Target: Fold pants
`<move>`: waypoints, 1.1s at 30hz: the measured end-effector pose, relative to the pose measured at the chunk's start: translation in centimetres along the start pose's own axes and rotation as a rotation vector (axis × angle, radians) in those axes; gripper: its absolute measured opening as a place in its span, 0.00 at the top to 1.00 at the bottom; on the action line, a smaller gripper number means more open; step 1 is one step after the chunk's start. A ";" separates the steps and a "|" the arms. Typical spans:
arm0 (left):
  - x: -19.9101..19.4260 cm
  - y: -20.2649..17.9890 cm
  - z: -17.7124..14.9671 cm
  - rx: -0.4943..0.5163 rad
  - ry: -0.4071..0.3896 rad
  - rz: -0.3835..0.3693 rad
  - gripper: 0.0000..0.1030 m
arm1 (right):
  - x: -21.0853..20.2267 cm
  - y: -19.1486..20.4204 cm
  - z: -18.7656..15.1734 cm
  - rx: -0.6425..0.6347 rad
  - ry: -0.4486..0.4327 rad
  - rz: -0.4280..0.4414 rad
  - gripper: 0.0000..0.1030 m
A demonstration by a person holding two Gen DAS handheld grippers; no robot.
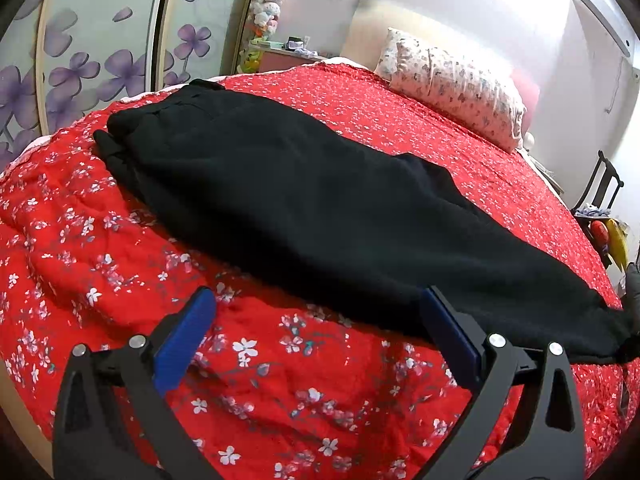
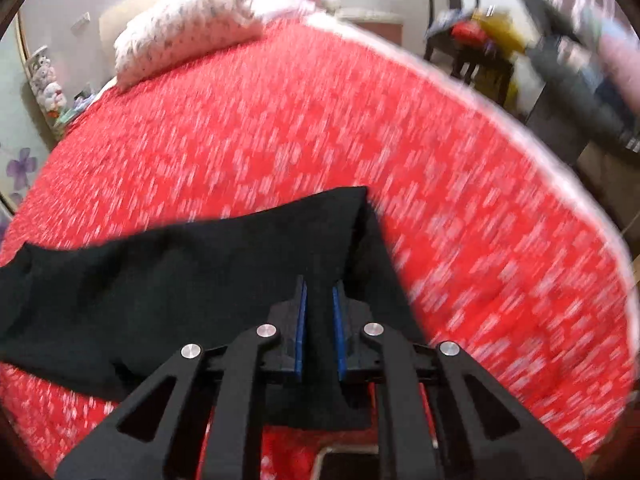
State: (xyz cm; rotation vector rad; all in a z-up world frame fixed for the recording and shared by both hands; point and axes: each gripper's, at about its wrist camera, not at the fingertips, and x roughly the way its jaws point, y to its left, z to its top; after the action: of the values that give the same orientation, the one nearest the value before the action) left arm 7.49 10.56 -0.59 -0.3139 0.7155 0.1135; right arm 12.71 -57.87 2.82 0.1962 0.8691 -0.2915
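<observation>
The right tongs (image 2: pixel 319 296) are pinched narrow on a fold of the black pants (image 1: pixel 304 216), with cloth running between the blue pads (image 2: pixel 301 320) and hanging below them at the near edge of the bed (image 2: pixel 440 184). The left tongs (image 1: pixel 320 308) stand wide and hold nothing, hovering over the red floral bedspread (image 1: pixel 120 240) just beside the pants' near edge.

The pants lie lengthwise across the bed, waist toward its far left corner and leg ends toward its near right edge, where the right tongs have them. A patterned pillow (image 1: pixel 452 88) sits at the head of the bed, well apart from them.

The likeliest trouble is that only one layer is caught, so the leg below drags or stays behind and the fold comes out crooked. The thick cloth could also slip from so small a bite. With the left tongs idle, the rest of the garment may slide on the bedspread.

The right wrist view is smeared with blur, so how many layers are gripped cannot be told. The black cloth hides seams and cuffs.
</observation>
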 end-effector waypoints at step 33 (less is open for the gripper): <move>6.3 -10.7 13.4 0.064 0.251 -0.499 0.02 | -2.8 8.1 -7.2 0.331 -0.058 0.688 0.35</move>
State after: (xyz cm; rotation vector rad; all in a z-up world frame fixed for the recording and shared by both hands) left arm 22.80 4.72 7.34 -0.4413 0.8664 -0.4282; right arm 8.44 -47.63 0.87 0.7705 0.6451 0.2066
